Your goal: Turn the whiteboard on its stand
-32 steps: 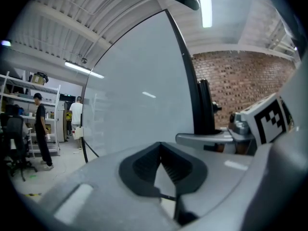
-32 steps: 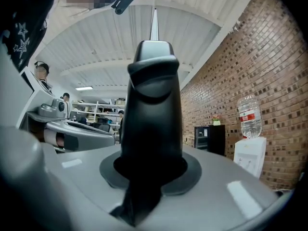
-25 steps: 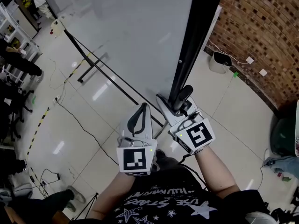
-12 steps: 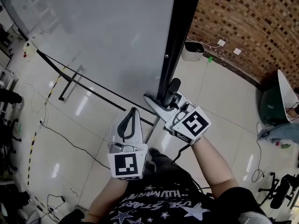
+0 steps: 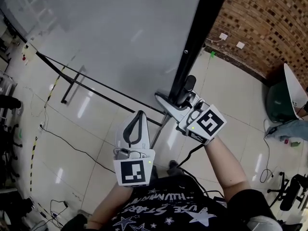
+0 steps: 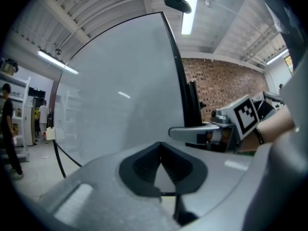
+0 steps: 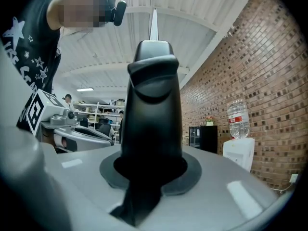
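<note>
Both grippers have drifted a little toward the right of the head view since the earlier frame, and the white bin by the brick wall [image 5: 269, 28] has gone out of frame.

One whiteboard [image 5: 120, 37] fills the upper left and centre of the head view, standing upright on the floor [image 5: 86, 129]. Its one black post [image 5: 195, 42] runs down its right edge. There are two grippers, each with one marker cube. The right gripper [image 5: 184, 91], right of centre, has its fingers pinching the post low down. The left gripper [image 5: 139, 115], lower centre, is apart from the whiteboard, its fingers pressed together at the tips with nothing between them.

Two thin black stand bars [image 5: 96, 83] slant from the upper left to the post's foot. One black cable [image 5: 72, 146] winds over the floor at lower left. Two white sockets [image 5: 223, 36] sit low on the brick wall at upper right. One water cooler [image 7: 237, 143] stands by the bricks at the right of the right gripper view.

The whiteboard's top is cut off by the frame edge. The post's lower end is hidden behind the right gripper. In the right gripper view the post fills the middle and covers the pads. A dark green shape at the right edge of the head view is too cut off to name.
</note>
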The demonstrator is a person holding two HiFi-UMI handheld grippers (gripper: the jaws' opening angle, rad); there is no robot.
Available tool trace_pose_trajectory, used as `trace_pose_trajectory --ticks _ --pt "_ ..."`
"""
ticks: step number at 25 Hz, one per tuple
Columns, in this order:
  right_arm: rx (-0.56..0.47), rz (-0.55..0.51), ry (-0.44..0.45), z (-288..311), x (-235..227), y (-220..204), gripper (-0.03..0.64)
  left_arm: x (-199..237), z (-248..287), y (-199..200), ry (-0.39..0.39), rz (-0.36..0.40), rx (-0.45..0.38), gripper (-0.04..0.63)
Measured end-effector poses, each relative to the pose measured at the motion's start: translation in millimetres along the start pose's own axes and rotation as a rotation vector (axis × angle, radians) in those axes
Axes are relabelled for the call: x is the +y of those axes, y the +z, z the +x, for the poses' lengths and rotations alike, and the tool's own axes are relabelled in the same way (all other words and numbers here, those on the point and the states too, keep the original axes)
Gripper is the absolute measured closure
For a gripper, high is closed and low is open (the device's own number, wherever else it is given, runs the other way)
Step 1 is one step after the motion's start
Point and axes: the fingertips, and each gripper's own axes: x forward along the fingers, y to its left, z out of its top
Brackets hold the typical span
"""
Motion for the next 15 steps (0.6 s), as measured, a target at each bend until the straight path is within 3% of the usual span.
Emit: trace_pose_trajectory --ticks 15 --pt "0.042 -0.029 -0.006 -94 -34 -1 0.517 -95 19 17 -0.034 0.019 -0.046 0.59"
